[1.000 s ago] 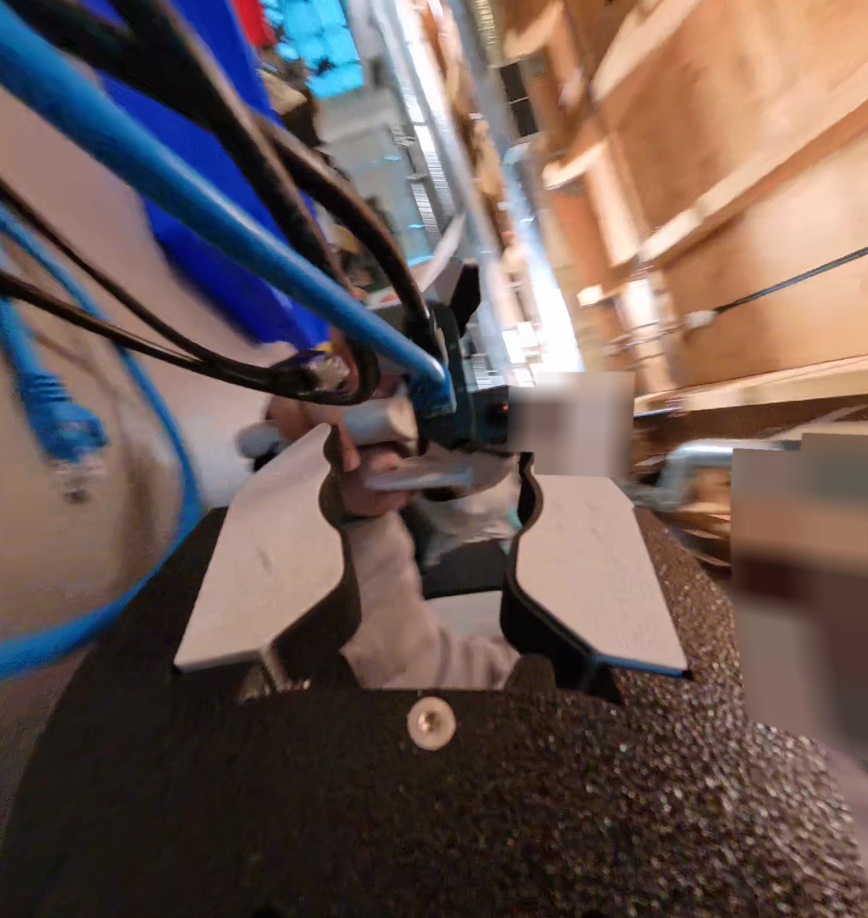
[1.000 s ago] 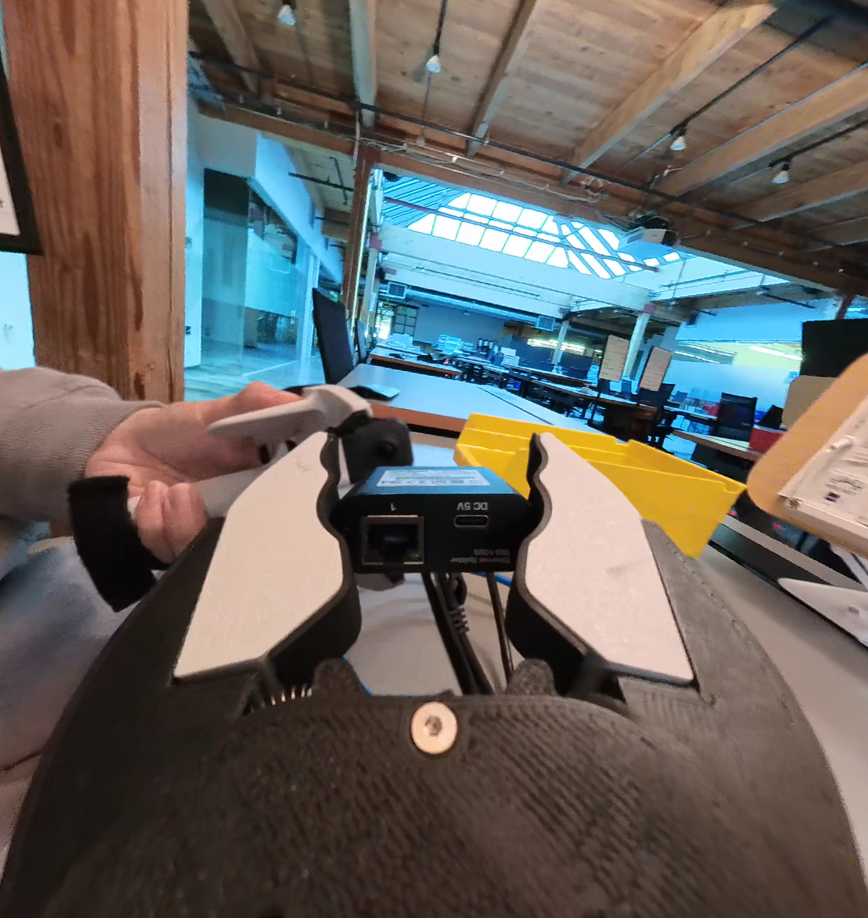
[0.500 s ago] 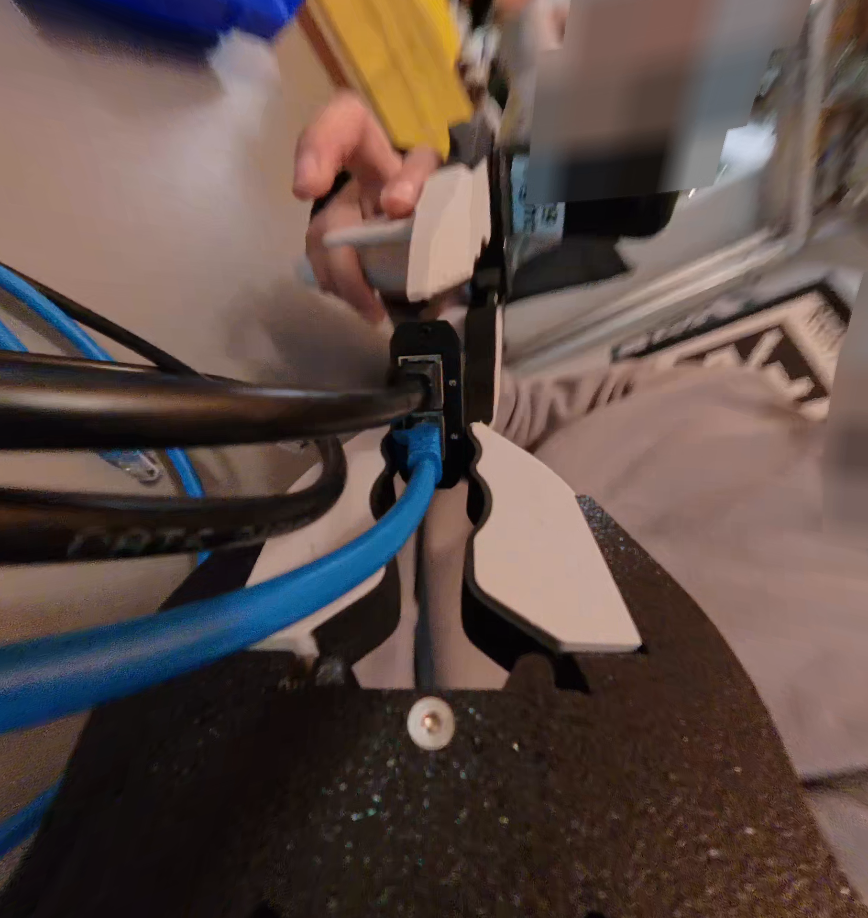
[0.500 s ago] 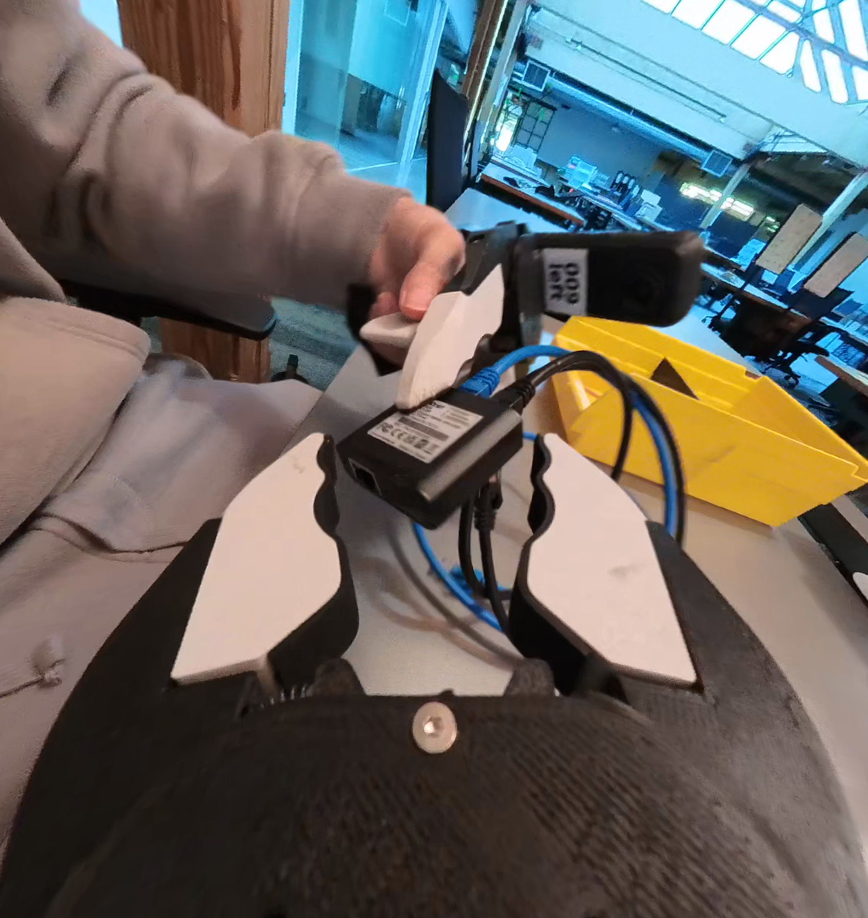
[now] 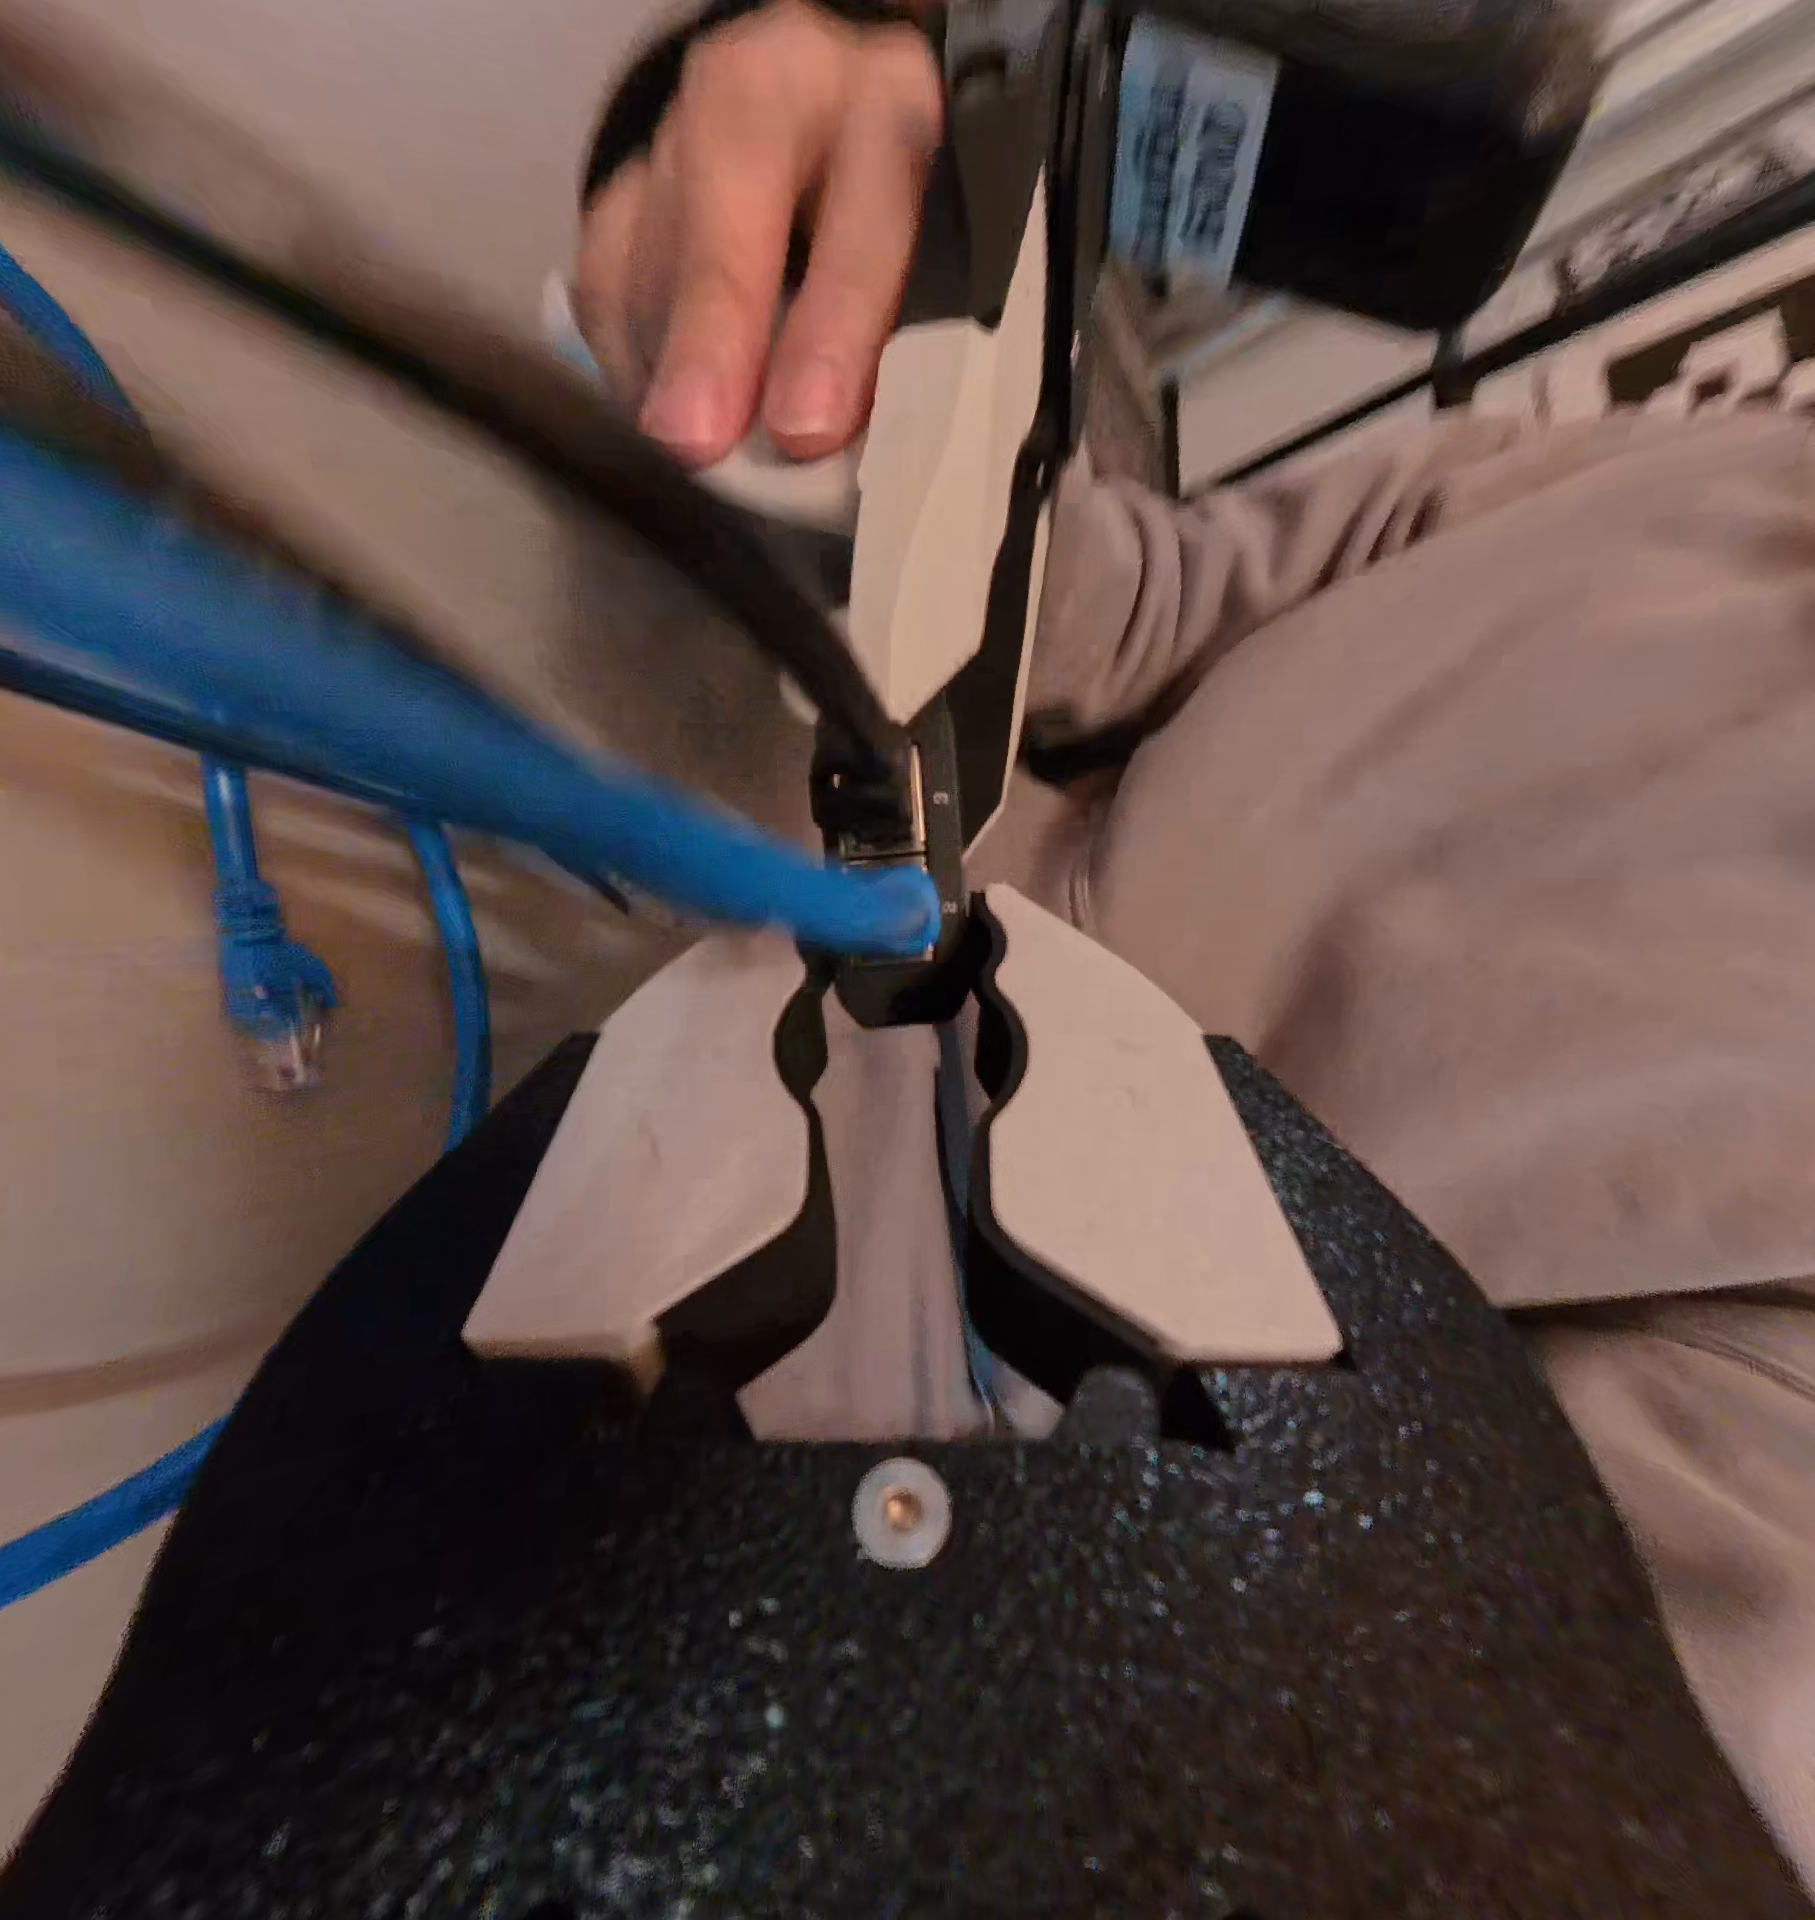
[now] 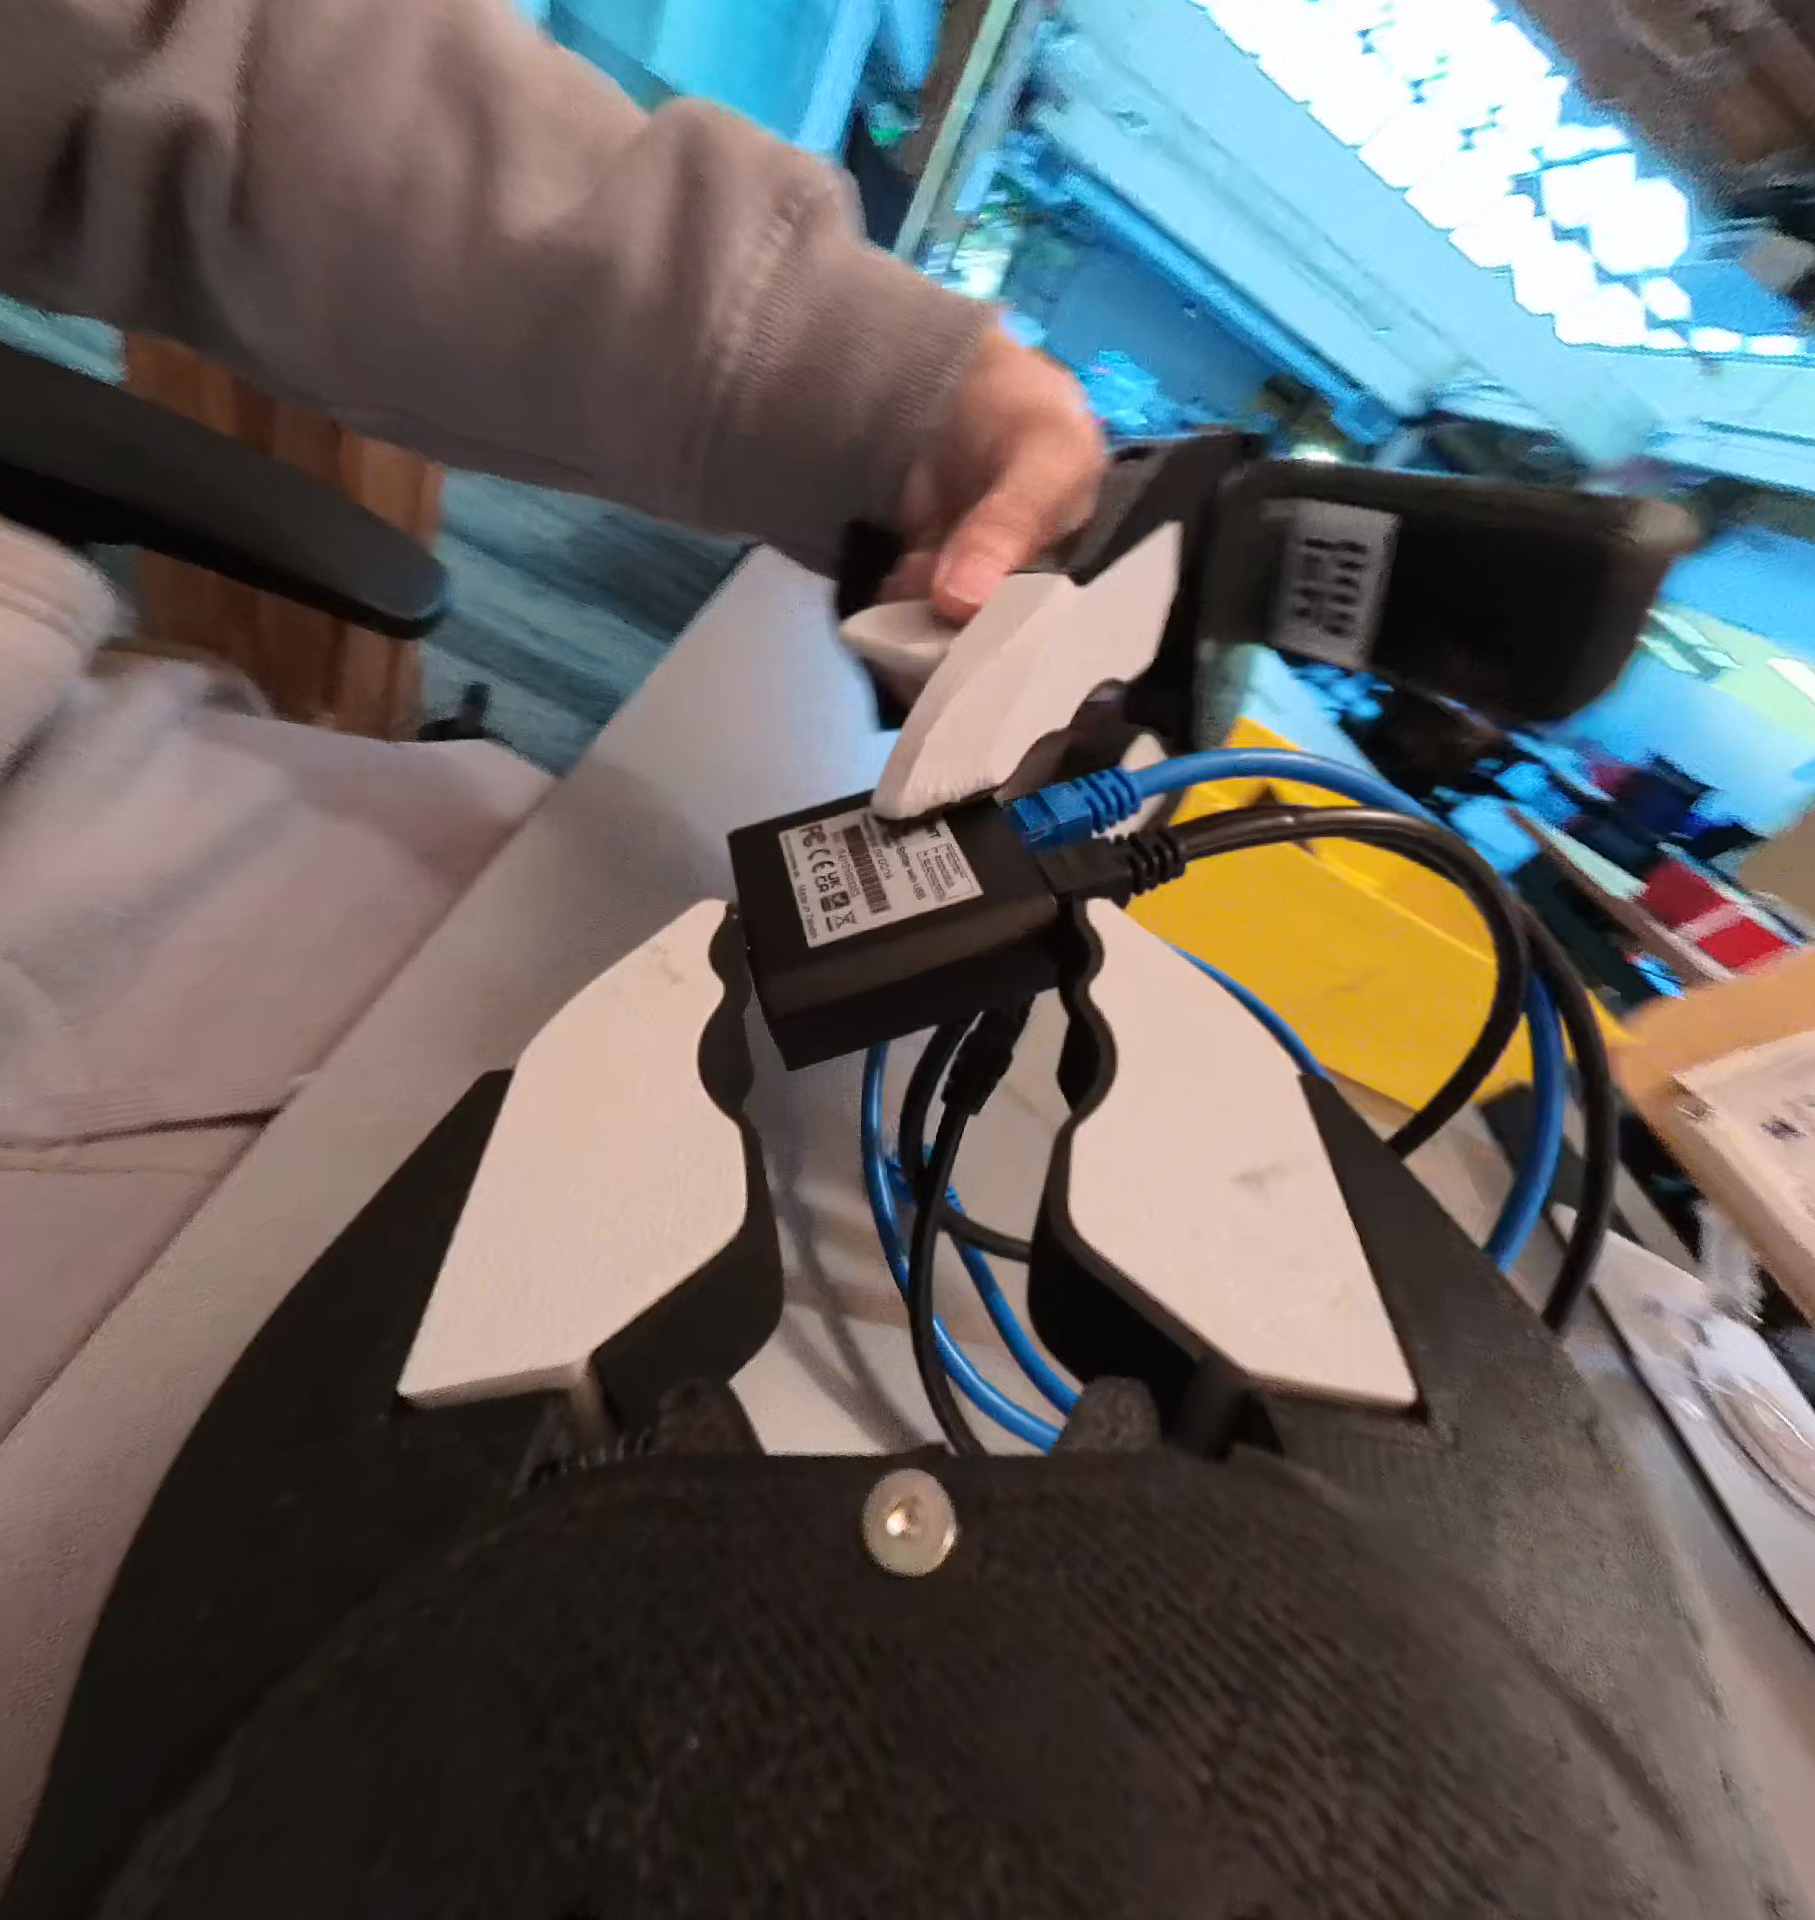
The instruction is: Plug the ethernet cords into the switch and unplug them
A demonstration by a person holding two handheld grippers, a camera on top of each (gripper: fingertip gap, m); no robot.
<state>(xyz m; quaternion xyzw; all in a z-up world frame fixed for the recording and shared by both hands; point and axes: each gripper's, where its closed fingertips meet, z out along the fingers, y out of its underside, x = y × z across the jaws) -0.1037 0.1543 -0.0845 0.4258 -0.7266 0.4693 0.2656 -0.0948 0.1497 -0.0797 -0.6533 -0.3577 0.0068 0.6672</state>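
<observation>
The black switch (image 6: 882, 914) sits between the fingertips of my right gripper (image 6: 898, 935), which is shut on its two long sides. My left gripper (image 5: 903, 956) is shut on the switch (image 5: 898, 987) across its flat faces; in the right wrist view one of its white fingers (image 6: 986, 707) lies on the labelled top. A blue cord (image 6: 1069, 805) and a black cord (image 6: 1100, 868) are plugged into the far face side by side. They also show in the left wrist view, blue (image 5: 861, 914) below black (image 5: 851, 727). A loose blue plug (image 5: 269, 997) hangs free at the left.
The grey table (image 6: 674, 748) lies below, with a yellow bin (image 6: 1329, 935) behind the switch and a wooden board with papers (image 6: 1765, 1091) at the right. Cord loops (image 6: 1537, 1091) hang under the switch. A person's sleeve (image 6: 467, 260) and lap (image 5: 1454, 831) are close. My two grippers' fingertips are within a few centimetres of each other.
My left gripper has come onto the switch and closed on it. My right gripper has tipped down from level toward the table, with the switch still between its fingers.
</observation>
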